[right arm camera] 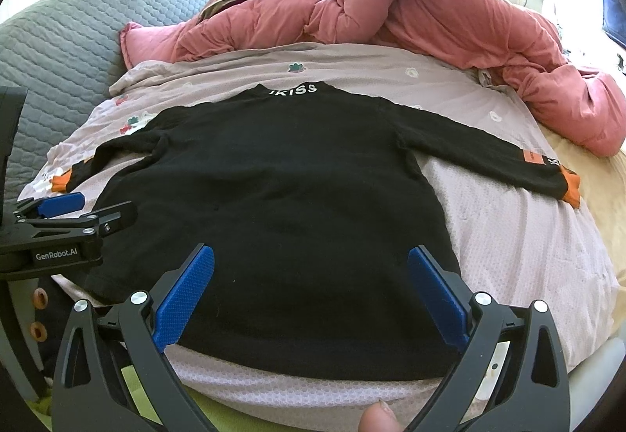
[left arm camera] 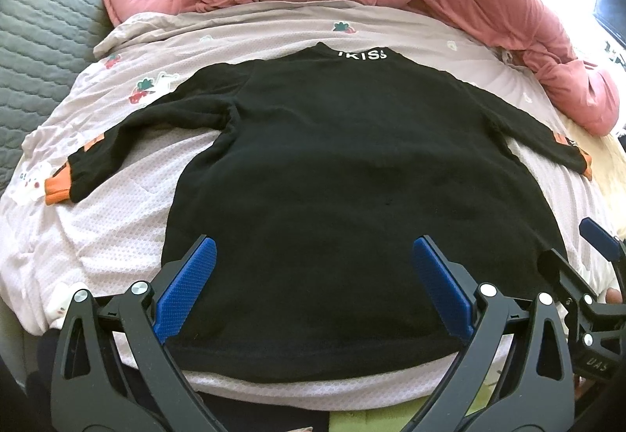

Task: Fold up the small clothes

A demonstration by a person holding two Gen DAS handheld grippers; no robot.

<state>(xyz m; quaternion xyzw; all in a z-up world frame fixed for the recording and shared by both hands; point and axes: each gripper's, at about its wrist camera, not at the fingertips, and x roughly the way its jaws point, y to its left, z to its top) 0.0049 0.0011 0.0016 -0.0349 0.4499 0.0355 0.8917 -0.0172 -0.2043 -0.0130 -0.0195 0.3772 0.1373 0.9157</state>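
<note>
Sweater [left arm camera: 332, 166] lay flat on the sheet [left arm camera: 117, 228], sleeves spread. Left gripper [left arm camera: 313, 275] and right gripper [right arm camera: 311, 275] hung spread wide over its hem, pinching nothing.

Bright daylight is seen pouring in from the far side, and the background above the pink duvet [right arm camera: 450, 13] is blown out to white in both views. The black sweater [left arm camera: 352, 177] is rendered so dark that its folds are lost. Strong fisheye bending is noted at the rims, with black vignetting in the corners. Focus is held reasonably sharp centrally.
</note>
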